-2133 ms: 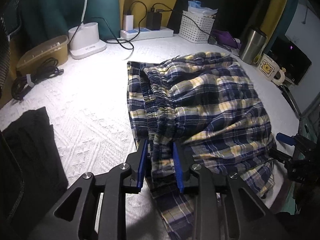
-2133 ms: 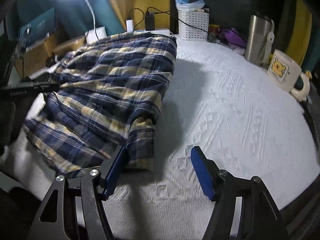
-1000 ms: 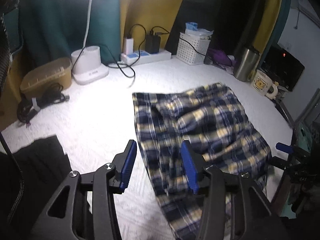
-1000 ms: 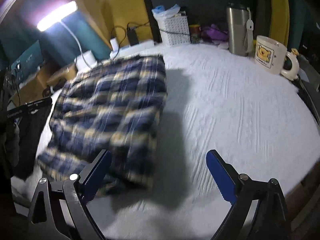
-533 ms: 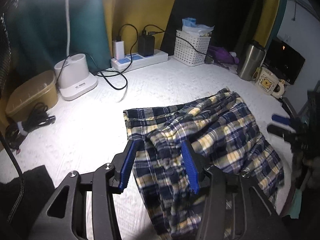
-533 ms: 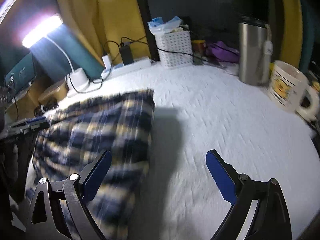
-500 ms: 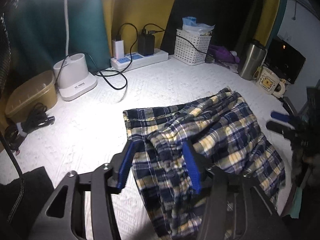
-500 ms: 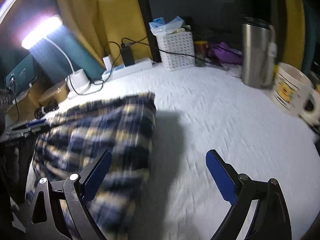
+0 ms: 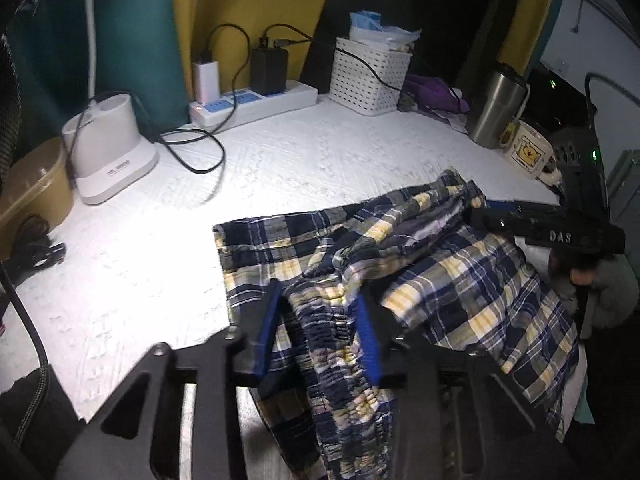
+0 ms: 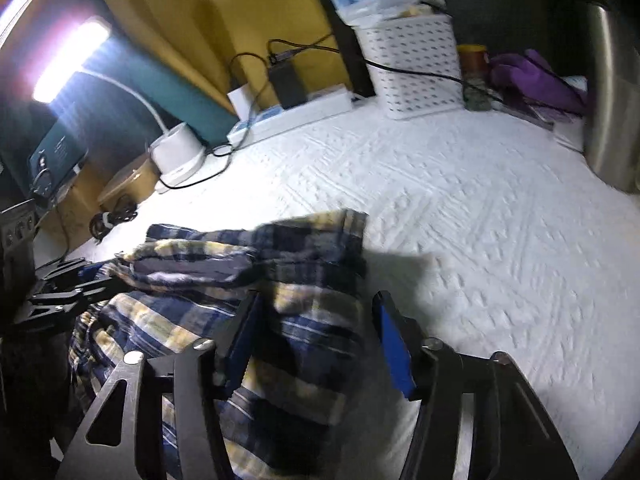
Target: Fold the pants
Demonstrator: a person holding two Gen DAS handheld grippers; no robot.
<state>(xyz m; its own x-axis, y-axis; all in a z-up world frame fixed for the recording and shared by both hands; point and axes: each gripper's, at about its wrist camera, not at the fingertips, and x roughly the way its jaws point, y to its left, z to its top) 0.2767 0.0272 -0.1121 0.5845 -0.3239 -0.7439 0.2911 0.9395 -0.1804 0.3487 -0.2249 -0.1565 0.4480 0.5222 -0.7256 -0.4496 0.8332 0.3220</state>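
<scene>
The plaid pants (image 9: 460, 280), navy, yellow and white, lie bunched on the white quilted table (image 9: 320, 152) near its front edge. My left gripper (image 9: 316, 334) has its blue pads either side of the gathered elastic waistband, partly closed around it. My right gripper (image 10: 316, 340) straddles the other end of the pants (image 10: 304, 320), its jaws still fairly wide apart with the cloth between them. The right gripper also shows in the left wrist view (image 9: 548, 232), at the far edge of the pants.
At the back stand a white lamp base (image 9: 108, 152), a power strip with chargers (image 9: 256, 100), a white basket (image 9: 372, 76), a steel tumbler (image 9: 496, 108) and a bear mug (image 9: 528, 156). A tan box (image 9: 32, 192) and cables sit left.
Both grippers dropped onto the pants: the left now has the waistband between its pads, and the right narrowed from wide open and moved over the cloth's other end. The pants bunched up.
</scene>
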